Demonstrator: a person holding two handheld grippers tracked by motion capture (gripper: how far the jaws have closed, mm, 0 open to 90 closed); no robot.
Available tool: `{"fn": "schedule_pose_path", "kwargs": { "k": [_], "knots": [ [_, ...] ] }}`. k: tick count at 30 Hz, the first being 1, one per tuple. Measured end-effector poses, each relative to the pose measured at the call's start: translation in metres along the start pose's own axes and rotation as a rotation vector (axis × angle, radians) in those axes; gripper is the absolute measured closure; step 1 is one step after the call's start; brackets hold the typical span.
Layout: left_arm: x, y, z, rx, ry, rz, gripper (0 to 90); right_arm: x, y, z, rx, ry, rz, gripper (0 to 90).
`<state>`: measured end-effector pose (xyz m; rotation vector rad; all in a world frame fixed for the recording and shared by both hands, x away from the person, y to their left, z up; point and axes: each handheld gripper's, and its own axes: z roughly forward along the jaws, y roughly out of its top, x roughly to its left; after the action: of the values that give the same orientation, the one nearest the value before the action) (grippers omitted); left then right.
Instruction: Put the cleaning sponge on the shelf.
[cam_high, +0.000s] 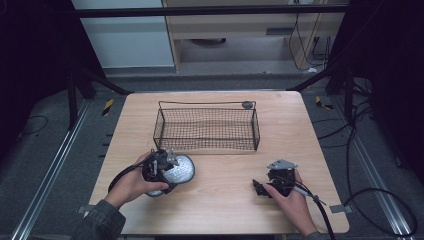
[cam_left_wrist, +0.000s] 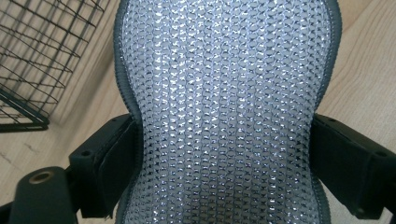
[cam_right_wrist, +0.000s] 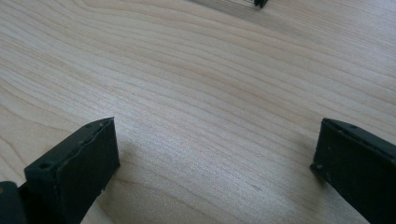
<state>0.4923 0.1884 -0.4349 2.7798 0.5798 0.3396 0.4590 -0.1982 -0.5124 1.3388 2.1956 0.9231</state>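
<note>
Right now we have the silvery, sparkly mesh-knit pad with a grey stitched rim (cam_left_wrist: 224, 107) clamped at its narrowed waist between the jaws of the left gripper (cam_high: 159, 167), held low over the near-left part of the pale wooden worktop (cam_high: 225, 200), just in front of the black wire-mesh basket (cam_high: 206, 127). Its rounded end (cam_high: 179, 168) sticks out toward the basket's near wall. Our right gripper (cam_high: 261, 188) rests at the near right with its jaws wide apart around bare wood (nothing in them). We judge the basket to be the goal. The risk: the soft pad is pinched so that it bulges, so it could slide out if we tilt, and its free end may snag on the basket's rim (cam_high: 207, 103) if we lift too little.
</note>
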Motion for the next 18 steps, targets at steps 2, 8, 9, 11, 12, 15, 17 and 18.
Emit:
{"fn": "schedule_pose_path", "kwargs": {
  "k": [2, 8, 9, 11, 12, 15, 17, 18],
  "knots": [
    [0.0, 0.001, -0.001, -0.003, 0.005, 0.007, 11.6, 0.0, 0.0, 0.0, 0.0, 0.001, 0.0, 0.4],
    [0.003, 0.014, -0.011, -0.022, 0.032, 0.035, 11.6, 0.0, 0.0, 0.0, -0.001, 0.0, 0.001, 0.4],
    [0.003, 0.016, -0.012, -0.022, 0.037, 0.041, 11.6, 0.0, 0.0, 0.0, -0.001, -0.001, 0.001, 0.4],
    [0.005, 0.02, -0.016, -0.025, 0.045, 0.047, 11.6, 0.0, 0.0, 0.0, -0.001, -0.002, 0.002, 0.4],
    [0.006, 0.022, -0.017, -0.026, 0.051, 0.053, 11.6, 0.0, 0.0, 0.0, -0.001, -0.002, 0.002, 0.4],
    [0.01, 0.029, -0.023, -0.022, 0.065, 0.059, 11.6, 0.0, 0.0, 0.0, -0.002, -0.002, 0.005, 0.4],
    [0.013, 0.034, -0.027, -0.021, 0.072, 0.066, 11.6, 0.0, 0.0, 0.0, -0.002, -0.002, 0.003, 0.4],
    [0.014, 0.036, -0.03, -0.025, 0.076, 0.07, 11.6, 0.0, 0.0, 0.0, -0.002, -0.002, 0.003, 0.4]
  ]
}}
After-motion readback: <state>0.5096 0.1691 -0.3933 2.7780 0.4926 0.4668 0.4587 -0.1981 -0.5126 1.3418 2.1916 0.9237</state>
